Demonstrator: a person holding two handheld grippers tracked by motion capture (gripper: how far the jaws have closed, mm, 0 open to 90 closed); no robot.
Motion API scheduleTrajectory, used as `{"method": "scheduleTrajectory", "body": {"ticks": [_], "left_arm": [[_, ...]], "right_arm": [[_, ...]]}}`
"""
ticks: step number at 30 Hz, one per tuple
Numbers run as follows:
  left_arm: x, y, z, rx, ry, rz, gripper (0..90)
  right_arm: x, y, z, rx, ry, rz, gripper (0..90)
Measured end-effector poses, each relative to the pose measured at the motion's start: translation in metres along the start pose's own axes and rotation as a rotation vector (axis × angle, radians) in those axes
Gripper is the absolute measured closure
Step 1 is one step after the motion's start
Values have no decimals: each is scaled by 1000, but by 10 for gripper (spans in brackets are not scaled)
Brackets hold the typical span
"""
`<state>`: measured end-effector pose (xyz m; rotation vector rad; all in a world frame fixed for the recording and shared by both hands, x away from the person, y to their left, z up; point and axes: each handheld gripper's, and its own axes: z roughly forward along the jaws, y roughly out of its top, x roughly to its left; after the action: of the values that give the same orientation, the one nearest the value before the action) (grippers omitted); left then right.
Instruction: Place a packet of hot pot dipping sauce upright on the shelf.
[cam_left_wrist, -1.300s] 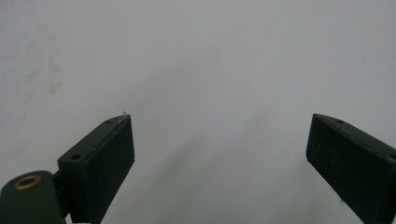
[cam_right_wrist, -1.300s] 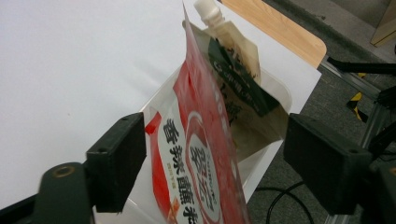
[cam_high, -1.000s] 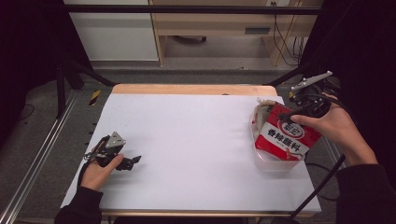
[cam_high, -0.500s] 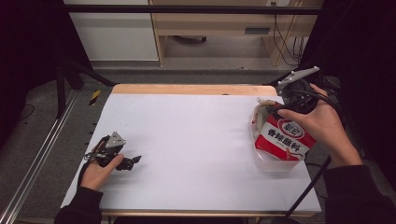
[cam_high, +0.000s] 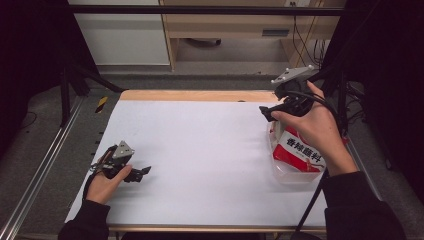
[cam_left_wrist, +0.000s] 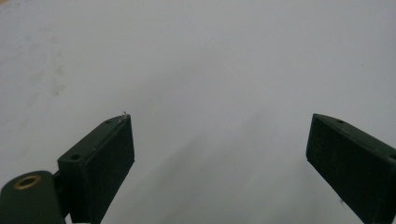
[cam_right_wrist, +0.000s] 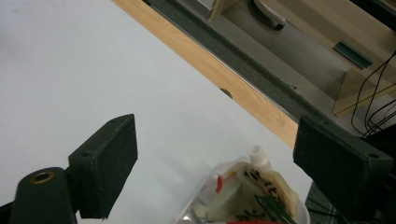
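A red and white sauce pouch (cam_high: 300, 150) with printed characters lies in a clear plastic tub (cam_high: 295, 176) at the table's right side. My right gripper (cam_high: 265, 113) hovers just above and behind the pouch, held by a hand that covers the pouch's top. In the right gripper view the right gripper (cam_right_wrist: 215, 140) is open, and the pouch (cam_right_wrist: 247, 189) with its white spout (cam_right_wrist: 257, 156) sits low between the jaws, untouched. My left gripper (cam_high: 144, 171) rests near the front left of the table. It stands open (cam_left_wrist: 219, 158) over bare white surface.
The white table sheet (cam_high: 210, 150) stretches between the two hands. A wooden strip (cam_high: 195, 95) runs along the far edge. Metal rails (cam_high: 45, 165) flank the left side. A black cable (cam_high: 312, 200) trails from the right gripper over the front right.
My right gripper has swung leftward from the table's right edge, and the hand now covers the pouch's top. The left gripper has stayed put.
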<state>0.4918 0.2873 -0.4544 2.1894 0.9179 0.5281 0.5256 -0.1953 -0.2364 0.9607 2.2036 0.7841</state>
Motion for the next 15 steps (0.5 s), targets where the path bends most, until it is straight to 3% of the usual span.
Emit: {"method": "scheduleTrajectory", "body": {"ticks": [6,15], "left_arm": [[1,0,-1,-2,1,-1,78],[1,0,-1,-4,2,-1,78]], "right_arm": [[13,12,10,-42,3,36,145],[38,19,28,-56,41,63,140]]}}
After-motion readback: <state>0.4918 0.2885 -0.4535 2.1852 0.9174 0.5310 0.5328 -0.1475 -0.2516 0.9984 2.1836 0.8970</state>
